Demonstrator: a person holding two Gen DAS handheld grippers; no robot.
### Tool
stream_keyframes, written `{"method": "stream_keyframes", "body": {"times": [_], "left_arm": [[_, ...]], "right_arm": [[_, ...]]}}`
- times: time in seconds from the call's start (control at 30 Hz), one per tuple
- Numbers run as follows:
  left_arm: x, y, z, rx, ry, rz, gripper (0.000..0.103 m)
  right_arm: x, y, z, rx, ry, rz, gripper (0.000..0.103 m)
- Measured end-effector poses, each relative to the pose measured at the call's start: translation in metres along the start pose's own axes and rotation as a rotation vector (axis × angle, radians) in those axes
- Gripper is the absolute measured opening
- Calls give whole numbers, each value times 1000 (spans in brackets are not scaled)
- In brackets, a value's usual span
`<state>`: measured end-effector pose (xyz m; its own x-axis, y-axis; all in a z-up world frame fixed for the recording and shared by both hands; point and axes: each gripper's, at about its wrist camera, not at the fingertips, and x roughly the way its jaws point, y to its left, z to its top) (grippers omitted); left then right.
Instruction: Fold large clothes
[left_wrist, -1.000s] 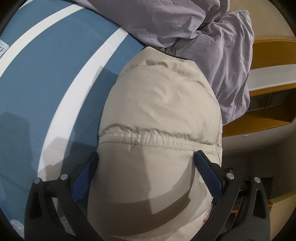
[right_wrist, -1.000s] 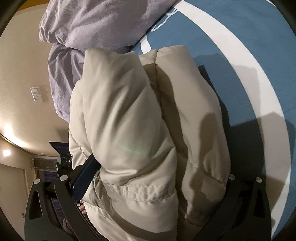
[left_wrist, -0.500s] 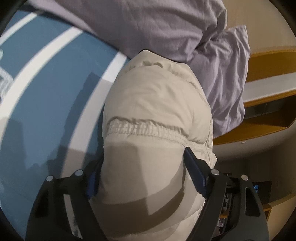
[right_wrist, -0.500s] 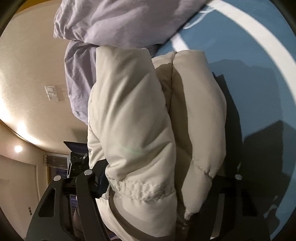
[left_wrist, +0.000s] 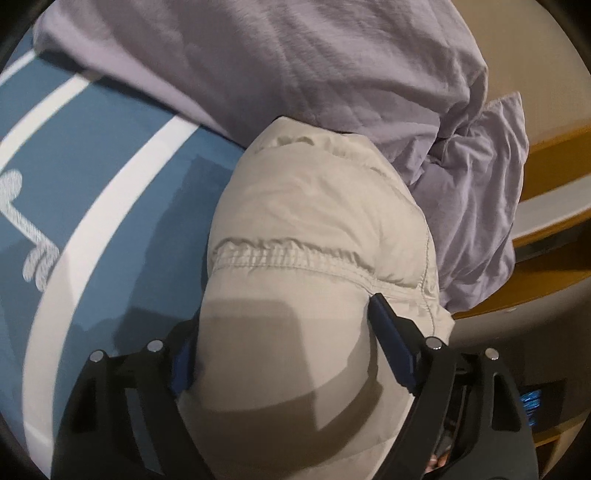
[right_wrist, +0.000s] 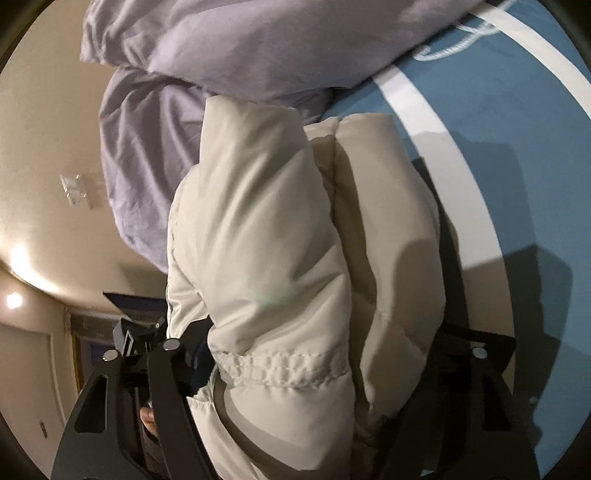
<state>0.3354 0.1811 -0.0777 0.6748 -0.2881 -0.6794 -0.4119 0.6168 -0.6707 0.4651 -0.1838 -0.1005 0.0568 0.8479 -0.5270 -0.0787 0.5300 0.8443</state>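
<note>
A puffy beige jacket, folded into a thick bundle, sits between the jaws of both grippers above the bed. My left gripper has its blue pads pressed into the bundle's sides just below a stitched seam, and its jaws are opening slightly. In the right wrist view the same jacket shows two stacked folds. My right gripper clamps it near an elastic seam, its jaws also easing open. The jacket's far end reaches the lilac duvet.
The bed has a blue cover with white stripes, also seen on the right. The crumpled lilac duvet is heaped at the far end. Wooden shelves stand beyond the bed. A wall switch is at left.
Both grippers have carried the jacket bundle across the bed toward the lilac duvet. Their jaws have drawn in against the jacket's sides from a wider stance.
</note>
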Motion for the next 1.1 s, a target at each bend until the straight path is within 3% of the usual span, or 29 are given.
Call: {"method": "stream_keyframes", "body": {"times": [0.1,0.3,0.4,0.53,0.63,0.7,0.8,0.9,0.97,1.1], "left_arm": [[0,-7,2,39,-8,34,85],[-18,-21,-1,145,-67,141,85],[-36,-44,-9,281,-130,186,85],[-47,-69,-21,385,-172,183,87],[-44,-87,-34,456,-183,197,87],[-36,-99,-44,521,-198,235,87],[-25,-108,-54,586,-206,280,87],[-12,-110,-64,642,-202,338,88],[-6,-109,-70,673,-227,372,94],[2,-104,-74,695,-247,392,100]], "right_arm": [[-4,-1,-1,5,-4,-35,82],[-22,14,-5,-47,-24,-131,83],[-44,29,-9,-125,-109,-233,83],[-61,53,-11,-219,-228,-314,83],[-58,86,-20,-367,-307,-379,73],[-51,107,-32,-498,-346,-431,60],[-38,118,-46,-631,-359,-475,47],[-19,113,-53,-690,-328,-530,43],[-10,109,-54,-690,-318,-559,43],[-3,94,-55,-688,-321,-581,43]]}}
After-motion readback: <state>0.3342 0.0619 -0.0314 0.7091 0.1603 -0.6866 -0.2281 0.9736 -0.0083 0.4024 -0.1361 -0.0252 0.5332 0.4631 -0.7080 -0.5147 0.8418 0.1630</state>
